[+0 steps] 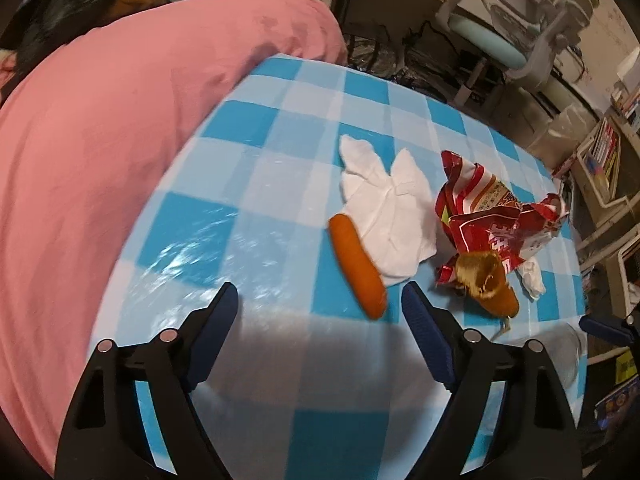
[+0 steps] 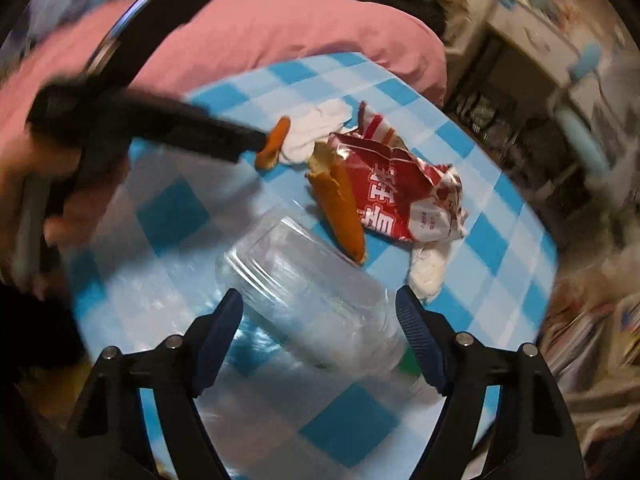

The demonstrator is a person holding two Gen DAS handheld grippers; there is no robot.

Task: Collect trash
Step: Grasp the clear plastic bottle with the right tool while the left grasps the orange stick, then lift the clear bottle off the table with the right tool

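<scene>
Clear plastic cup [image 2: 316, 300] is lying on its side between the right tongs [image 2: 320, 328] — apart, not pressing it; an orange carrot [image 1: 357, 266] is lying just ahead of the left tongs [image 1: 320, 328], also apart — both seemingly lining up pickups.

Left gripper [image 1: 320, 304]: matte black frame, two angular arms spreading in a V. Each arm carries two round silver pin heads on its upper edge and a triangular cut-out lower down. Fingers [image 1: 218, 336] are dark blue with a ribbed inner face.

Right gripper [image 2: 318, 306]: same build, black arms, silver pins, triangular cut-outs, ribbed blue fingers [image 2: 418, 336].

A hand [image 2: 60, 208] shows in the right wrist view, blurred; no sleeve can be made out.
</scene>
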